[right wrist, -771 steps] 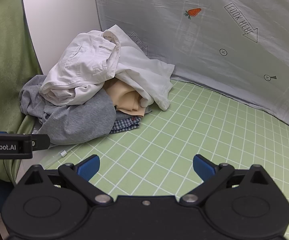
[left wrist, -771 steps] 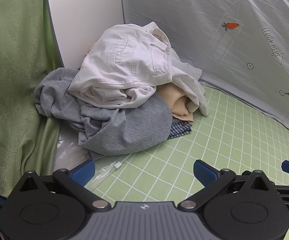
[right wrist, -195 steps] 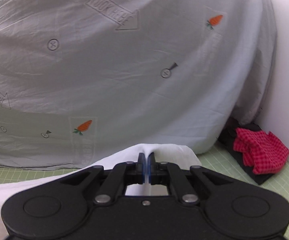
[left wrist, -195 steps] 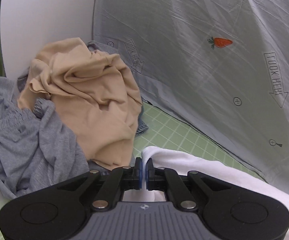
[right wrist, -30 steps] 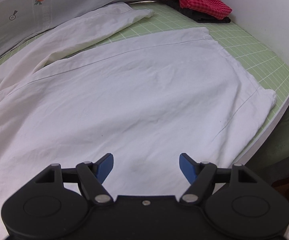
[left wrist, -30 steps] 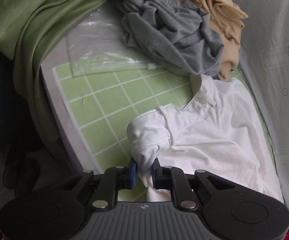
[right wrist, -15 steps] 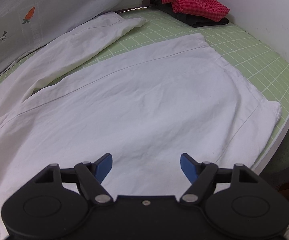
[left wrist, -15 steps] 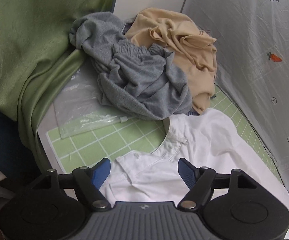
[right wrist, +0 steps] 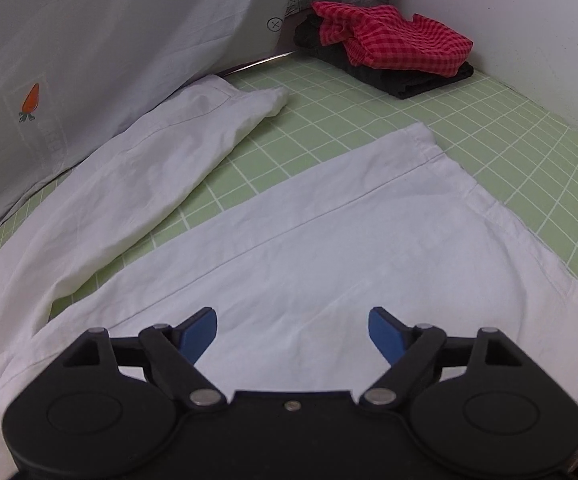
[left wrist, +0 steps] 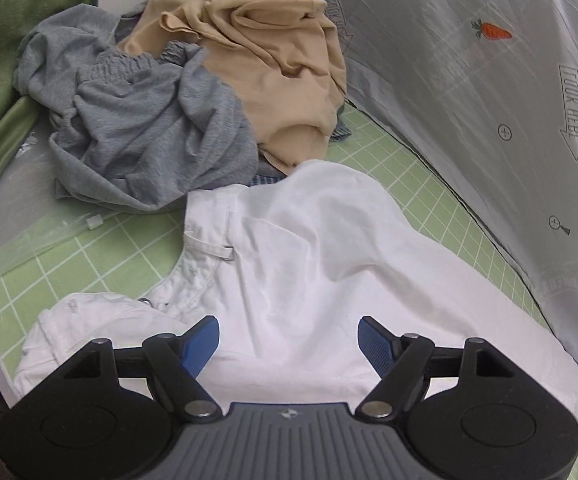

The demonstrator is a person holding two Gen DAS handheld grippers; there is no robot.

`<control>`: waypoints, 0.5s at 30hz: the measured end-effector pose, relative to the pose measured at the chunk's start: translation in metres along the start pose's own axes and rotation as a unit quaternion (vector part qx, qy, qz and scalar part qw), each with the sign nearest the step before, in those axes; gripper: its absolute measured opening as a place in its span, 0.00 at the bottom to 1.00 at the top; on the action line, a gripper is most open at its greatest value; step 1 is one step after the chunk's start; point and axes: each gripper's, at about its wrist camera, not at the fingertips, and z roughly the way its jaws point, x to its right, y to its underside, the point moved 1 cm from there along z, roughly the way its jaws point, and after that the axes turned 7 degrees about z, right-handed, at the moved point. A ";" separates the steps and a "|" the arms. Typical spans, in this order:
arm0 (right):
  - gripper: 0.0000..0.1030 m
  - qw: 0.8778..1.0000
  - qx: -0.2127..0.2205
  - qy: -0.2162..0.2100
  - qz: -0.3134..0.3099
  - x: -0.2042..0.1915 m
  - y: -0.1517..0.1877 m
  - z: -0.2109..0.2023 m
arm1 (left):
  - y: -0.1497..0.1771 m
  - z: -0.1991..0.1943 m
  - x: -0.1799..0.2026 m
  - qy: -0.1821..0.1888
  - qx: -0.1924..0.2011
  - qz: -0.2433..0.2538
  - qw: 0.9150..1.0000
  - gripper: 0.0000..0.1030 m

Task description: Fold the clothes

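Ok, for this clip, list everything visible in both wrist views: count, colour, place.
white trousers: one, white, spread flat on the mat, legs apart
green grid mat: one, green, under everything
grey garment: one, grey, crumpled at the far left
tan garment: one, tan, piled beside the grey
red checked cloth: one, red, on a dark folded garment, far corner
carrot-print sheet: one, pale grey, backdrop
clear plastic bag: one, left edge
left gripper: open
right gripper: open

white trousers [left wrist: 329,256], green gridded mat [right wrist: 509,128], red checked cloth [right wrist: 393,36], grey garment [left wrist: 145,128], tan garment [left wrist: 273,60]
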 end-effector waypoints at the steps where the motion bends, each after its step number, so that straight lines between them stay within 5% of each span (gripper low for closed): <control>1: 0.81 1.000 0.000 -0.010 0.011 -0.001 -0.010 0.006 | -0.002 0.009 0.009 0.001 -0.009 0.005 1.000 0.75; 11: 0.80 0.999 0.015 -0.028 0.011 -0.045 -0.127 0.126 | -0.023 0.085 0.060 -0.050 -0.057 0.007 0.997 0.75; 15: 0.76 0.999 0.028 0.020 -0.009 -0.072 -0.158 0.175 | -0.032 0.113 0.077 -0.072 -0.075 0.003 0.995 0.75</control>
